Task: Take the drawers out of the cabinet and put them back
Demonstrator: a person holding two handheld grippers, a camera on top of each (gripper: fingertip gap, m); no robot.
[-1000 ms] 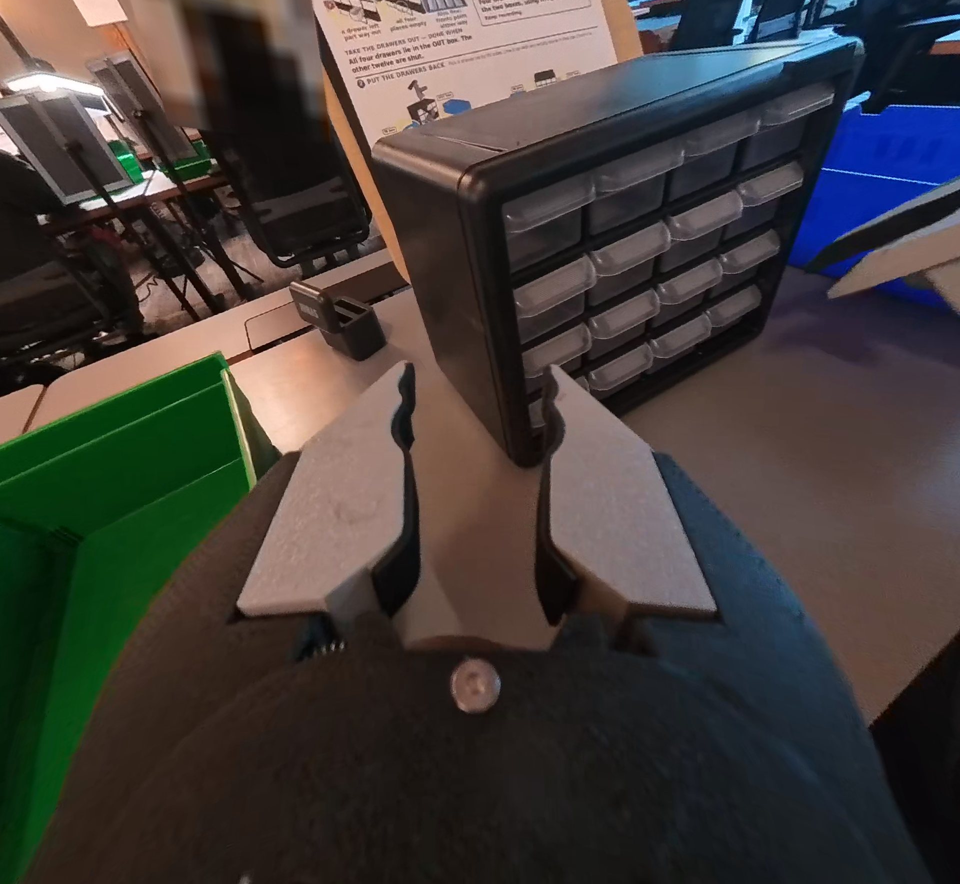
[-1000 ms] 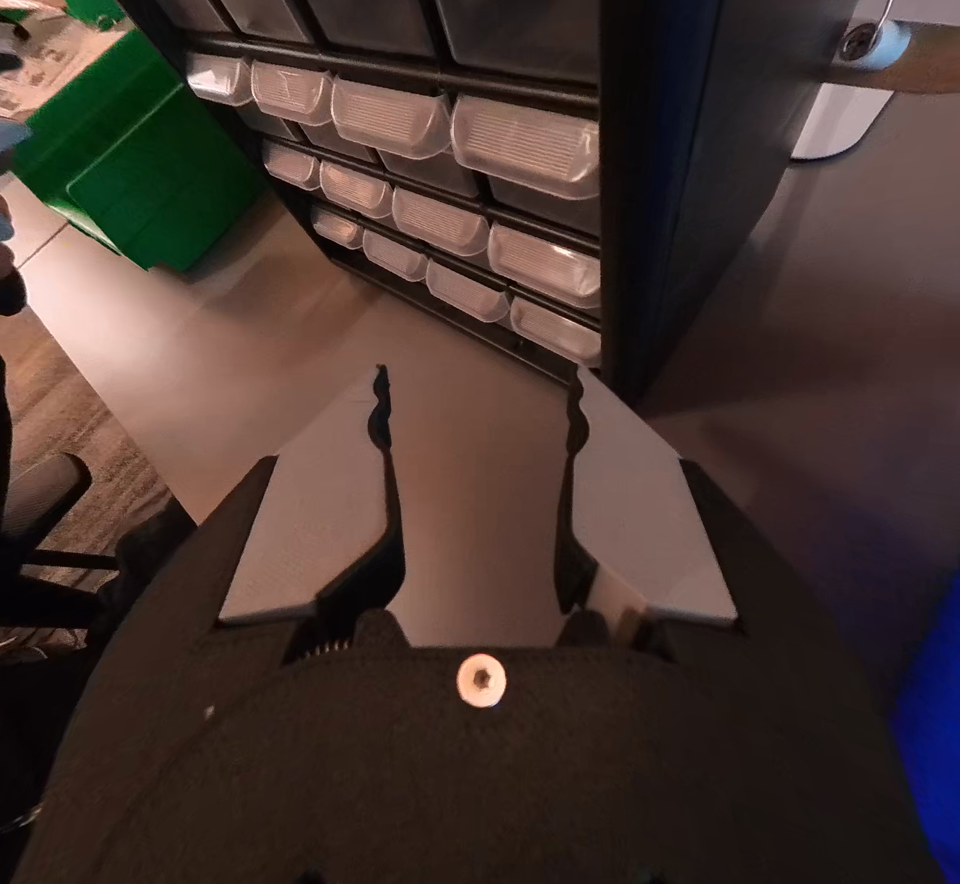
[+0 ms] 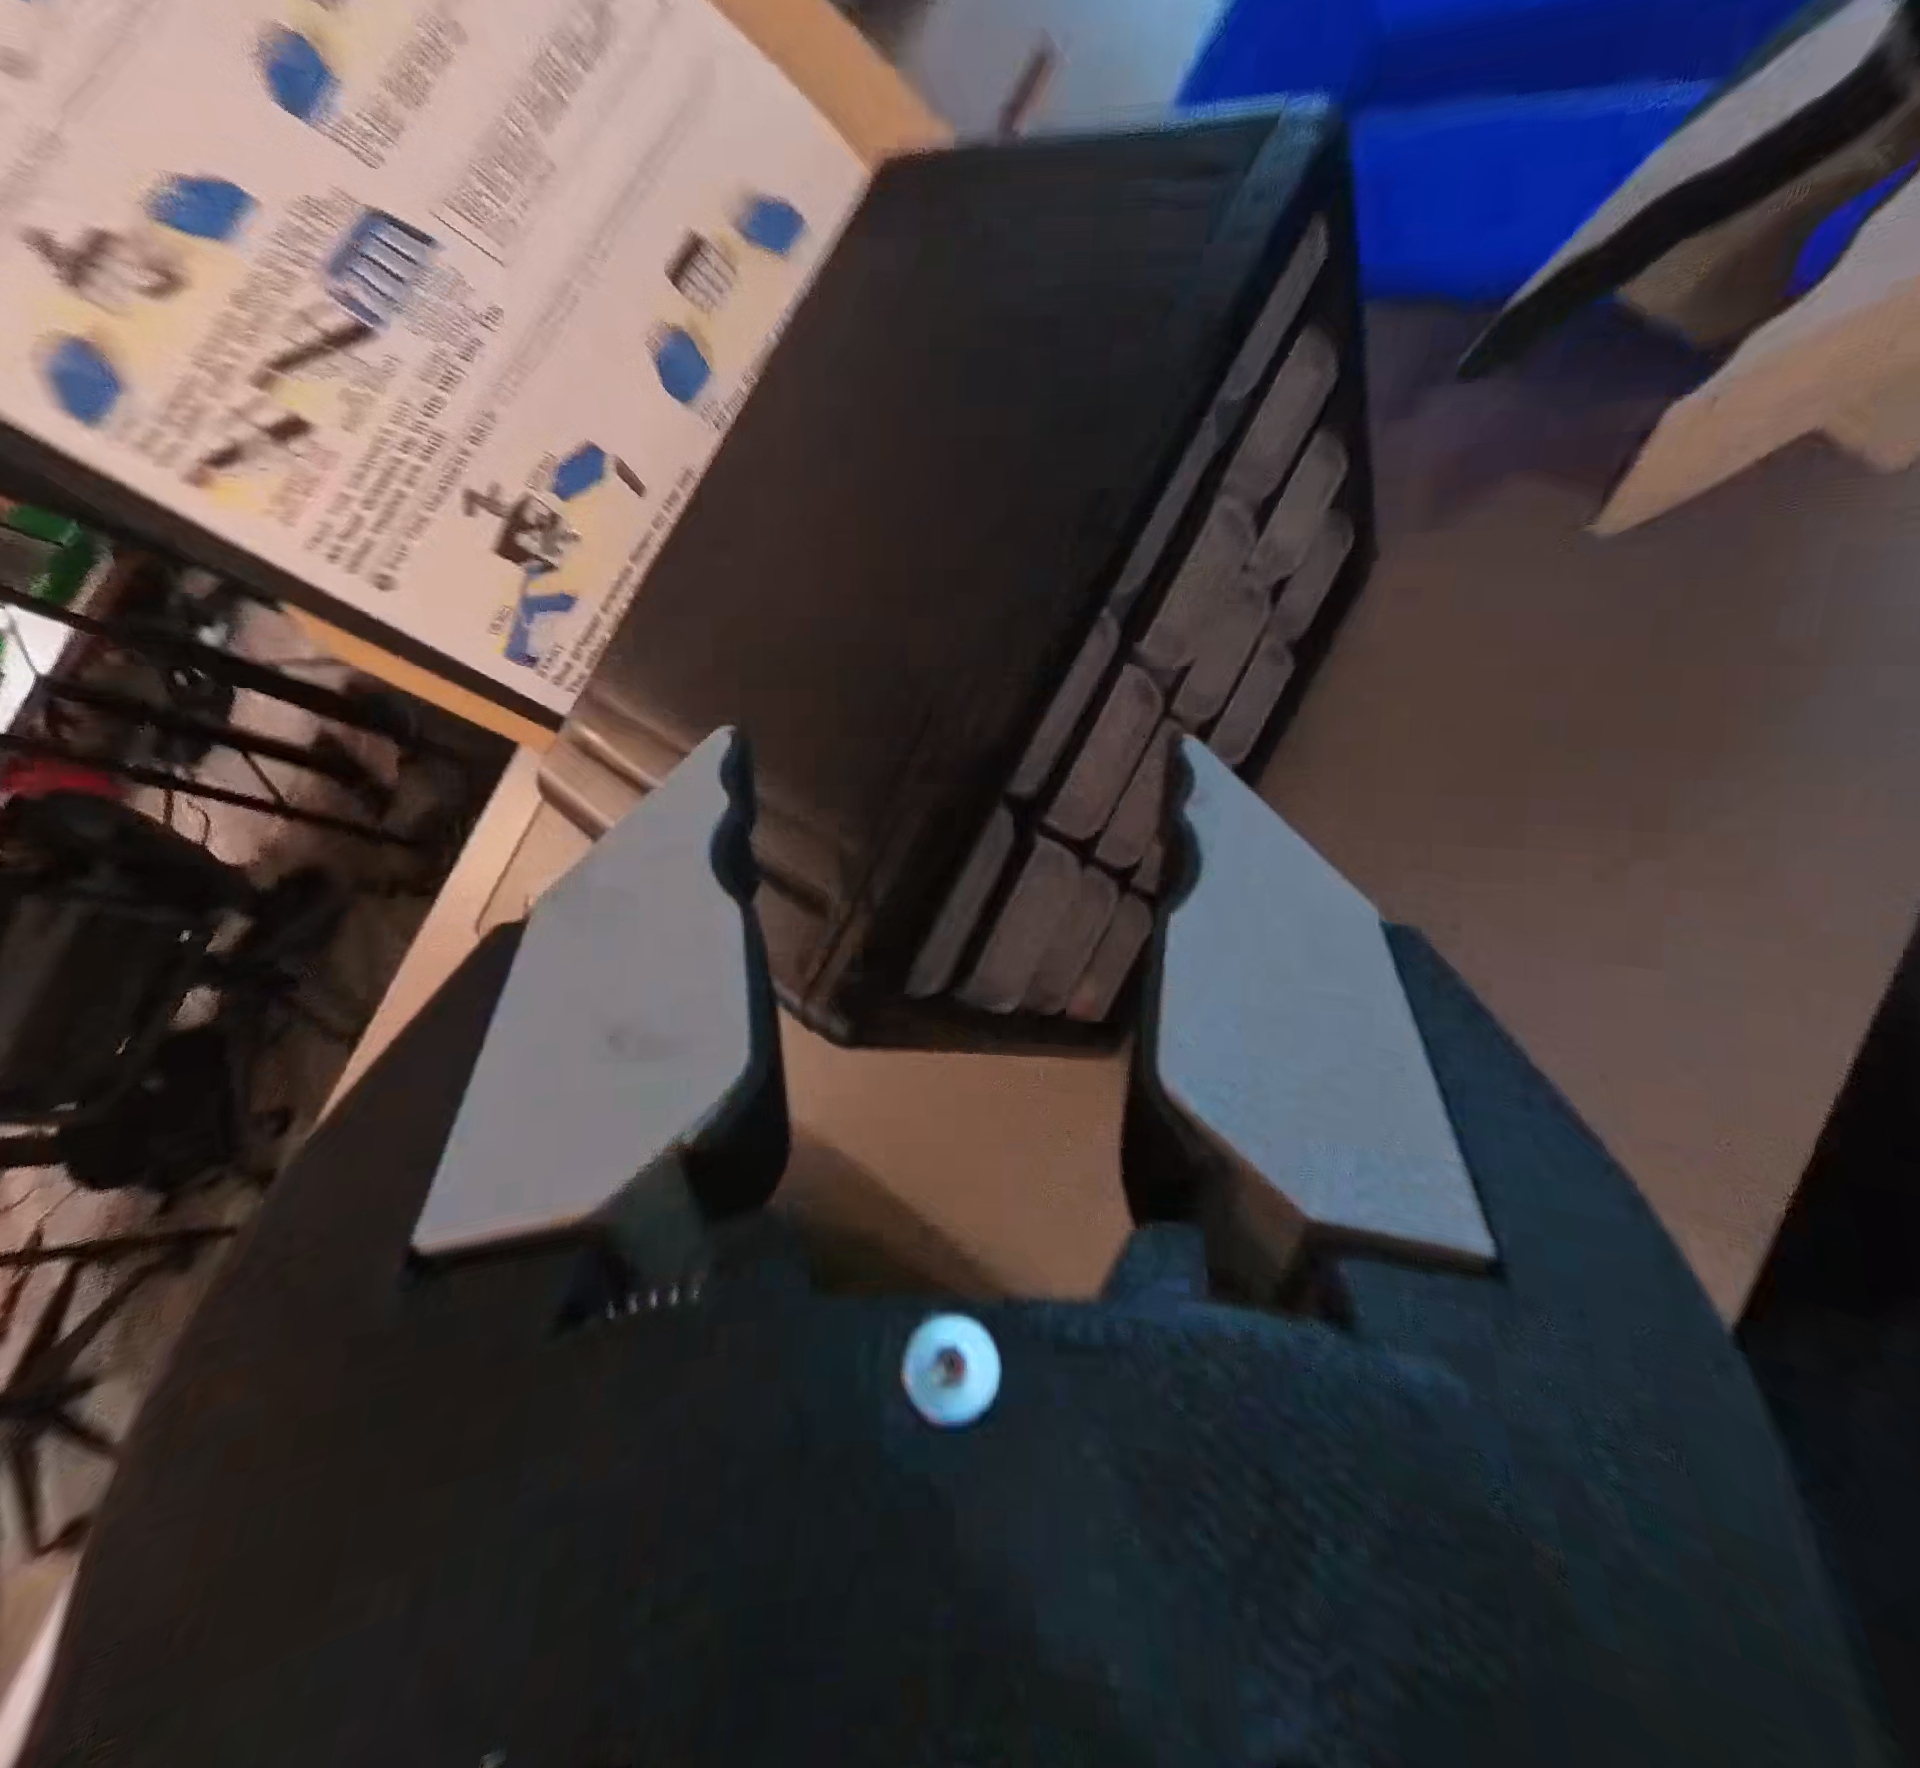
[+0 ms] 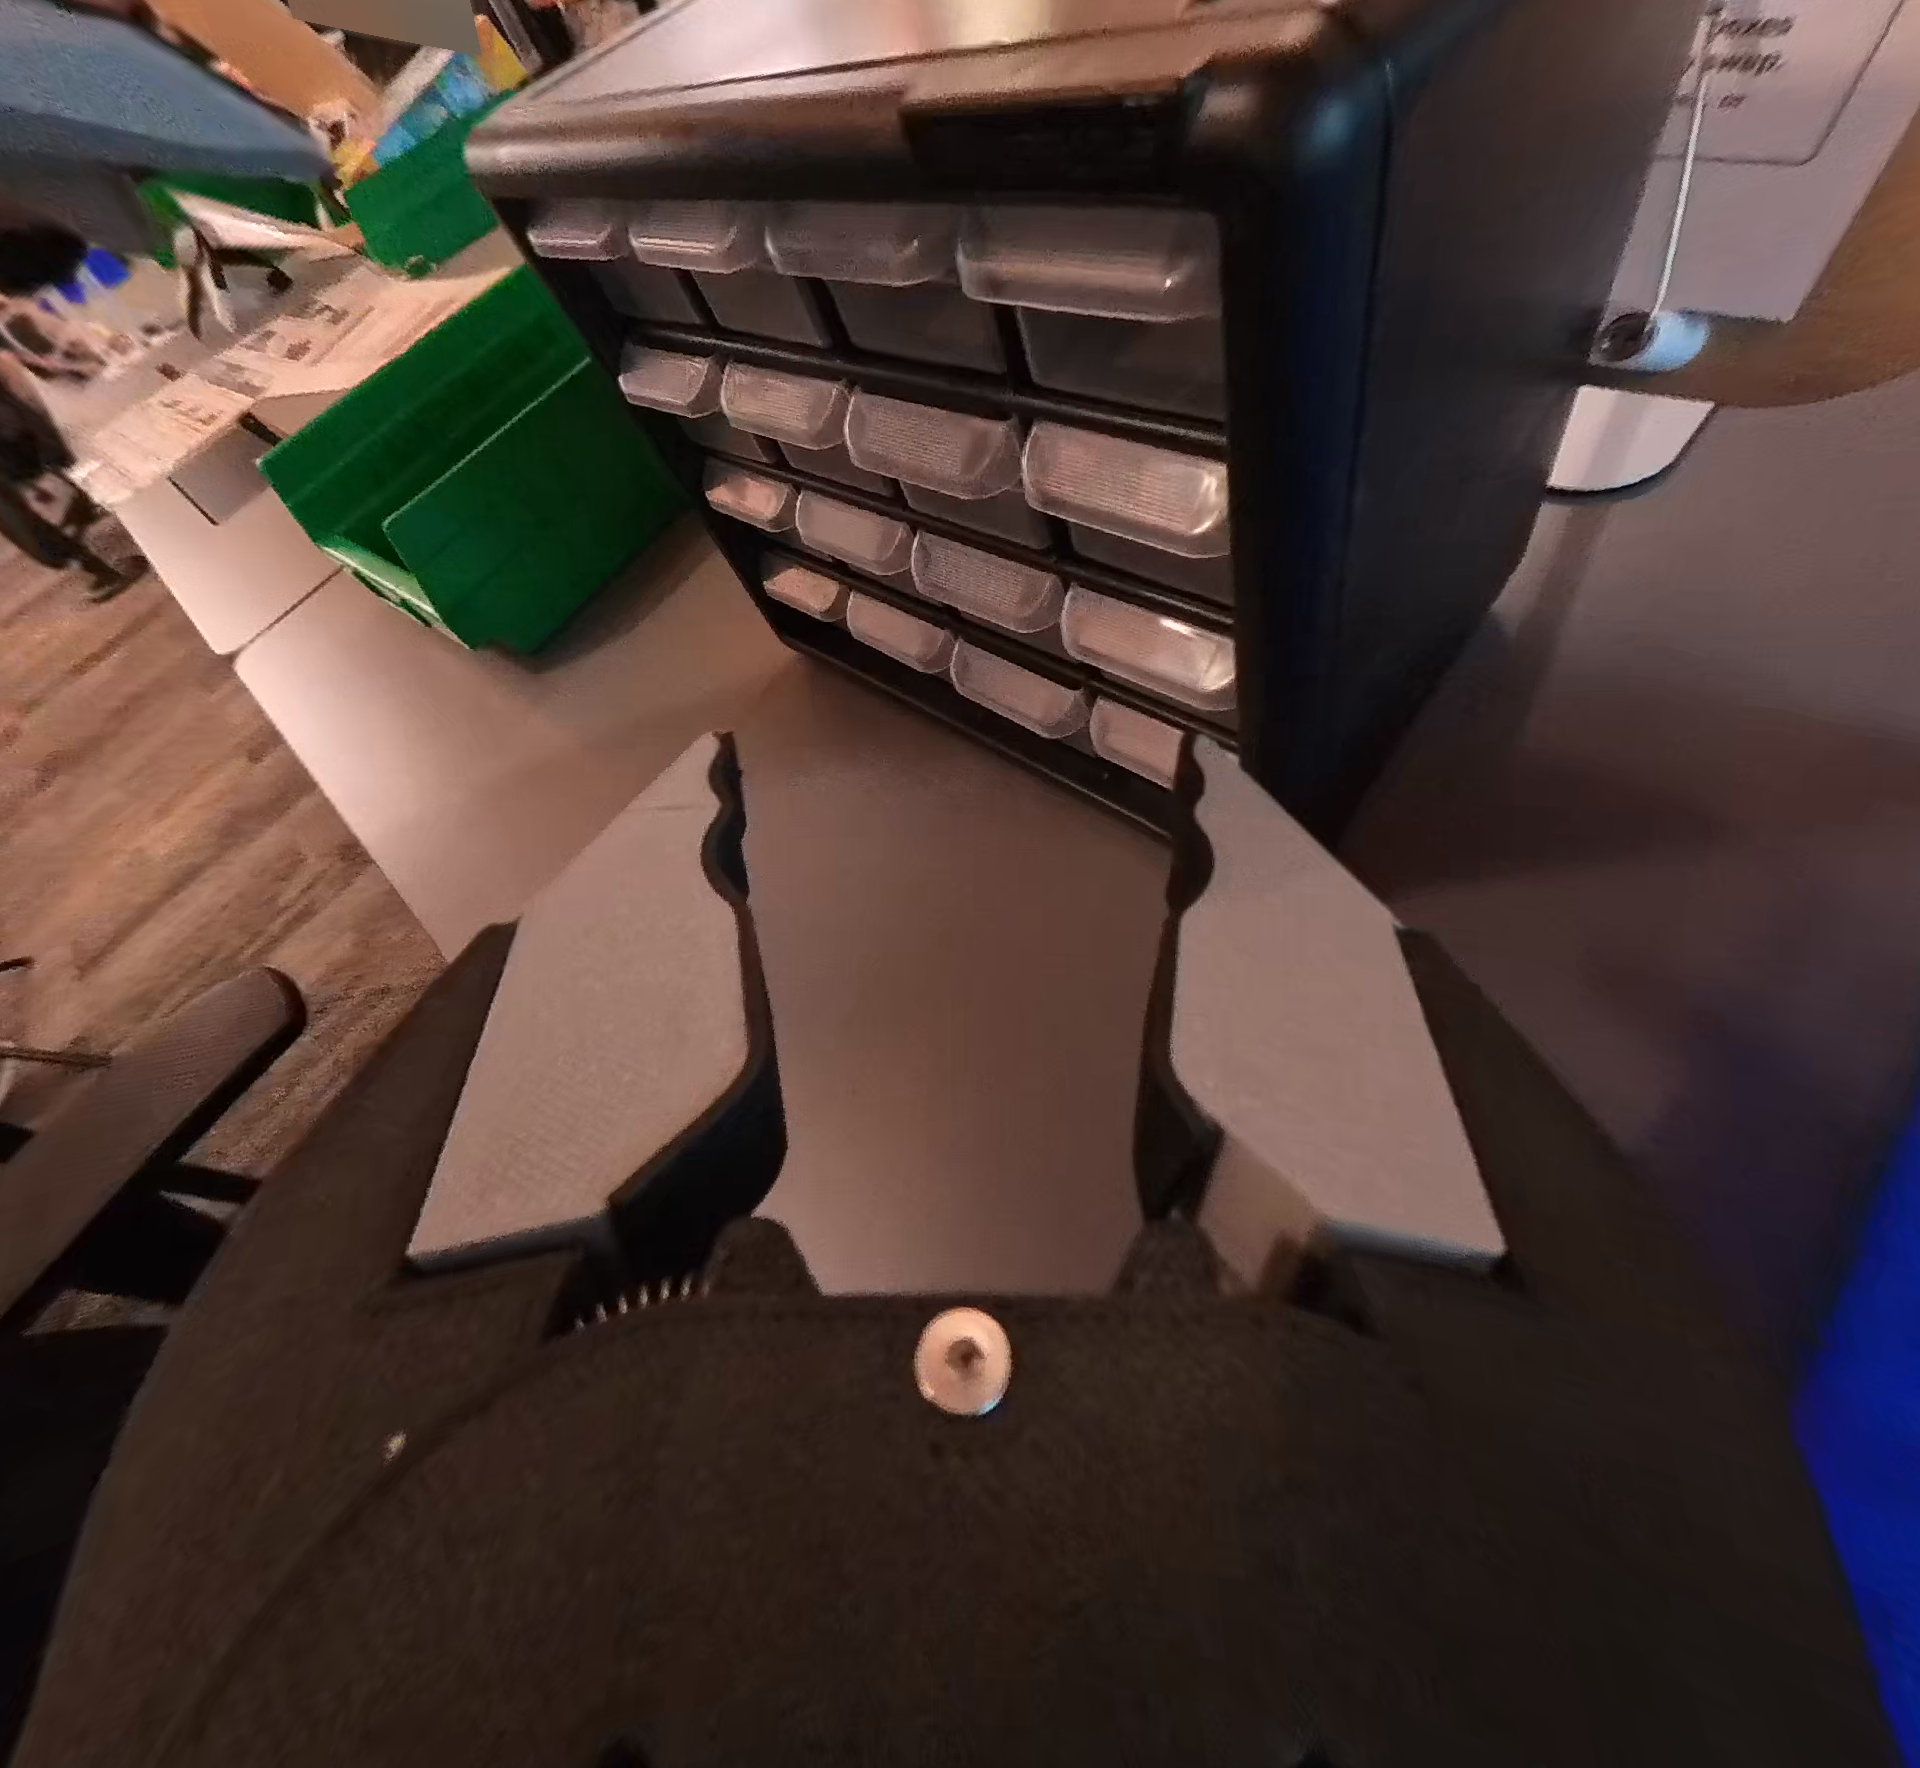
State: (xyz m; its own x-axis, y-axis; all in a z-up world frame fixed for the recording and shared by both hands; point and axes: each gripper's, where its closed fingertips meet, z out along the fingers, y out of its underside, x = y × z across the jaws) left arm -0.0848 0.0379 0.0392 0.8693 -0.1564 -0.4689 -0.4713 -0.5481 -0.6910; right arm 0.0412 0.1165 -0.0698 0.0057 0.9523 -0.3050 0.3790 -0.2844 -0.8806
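Cabinet [image 4: 1039, 347] stands on the table [image 4: 935, 1043], at twelve o'clock from the right gripper [image 4: 956, 762], all its clear drawers [image 4: 1127, 482] pushed in. Right gripper: fingers spread, nothing between them, low before the bottom row. Left gripper [image 3: 956, 762]: spread too, empty, above the cabinet's near top corner. Green bin [image 4: 488, 492] at ten o'clock, blue bin [image 3: 1558, 56] at one.

Black cabinet [image 4: 1351, 430], drawers [image 4: 1127, 487] seemingly shut
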